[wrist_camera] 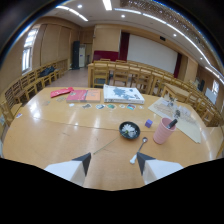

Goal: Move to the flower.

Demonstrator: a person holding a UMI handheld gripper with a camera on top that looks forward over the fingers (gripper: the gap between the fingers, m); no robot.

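Note:
A white flower (129, 130) lies in a small dark bowl (122, 133) on the wooden table (55, 130), beyond my fingers and a little to the right. My gripper (113, 162) is open, nothing between its two dark-tipped fingers (83, 161), which hover over the table's near part. A white spoon (139, 149) lies just ahead of the right finger, its bowl end pointing toward the dark bowl.
A pink cup (163, 132) with a dark item in it stands right of the bowl, a small purple block (148, 123) between them. Farther back lie a row of small cards (107, 106), books (122, 93), red folders (61, 92) and a paper sheet (175, 112). Wooden chairs (117, 74) ring the table.

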